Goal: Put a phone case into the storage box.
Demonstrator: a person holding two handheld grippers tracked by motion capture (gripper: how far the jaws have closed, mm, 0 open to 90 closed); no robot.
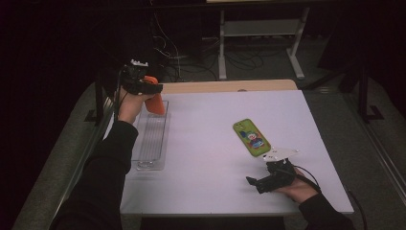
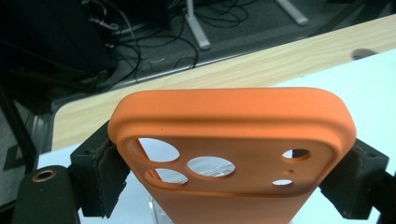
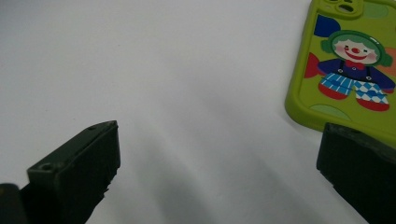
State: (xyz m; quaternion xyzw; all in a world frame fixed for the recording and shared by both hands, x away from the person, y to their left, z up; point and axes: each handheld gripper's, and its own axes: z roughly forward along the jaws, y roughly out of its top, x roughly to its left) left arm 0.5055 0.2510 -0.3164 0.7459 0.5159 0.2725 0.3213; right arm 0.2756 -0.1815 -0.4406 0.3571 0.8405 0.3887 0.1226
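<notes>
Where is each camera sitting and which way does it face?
High view: above the person's side, looking forward and down on the white table; both sleeves and hands show.
Left gripper view: rides the left gripper, looking along its jaws clamped on the orange phone case.
Right gripper view: rides the right gripper, looking low across the table between open jaws.
Shared: the green clown case shows in the high and right gripper views.

no readable text; the green phone case (image 3: 348,65) bears only a clown picture.

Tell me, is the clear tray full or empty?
Empty: the clear tray shows just its ribbed bottom; the orange phone case hangs above it.
</notes>
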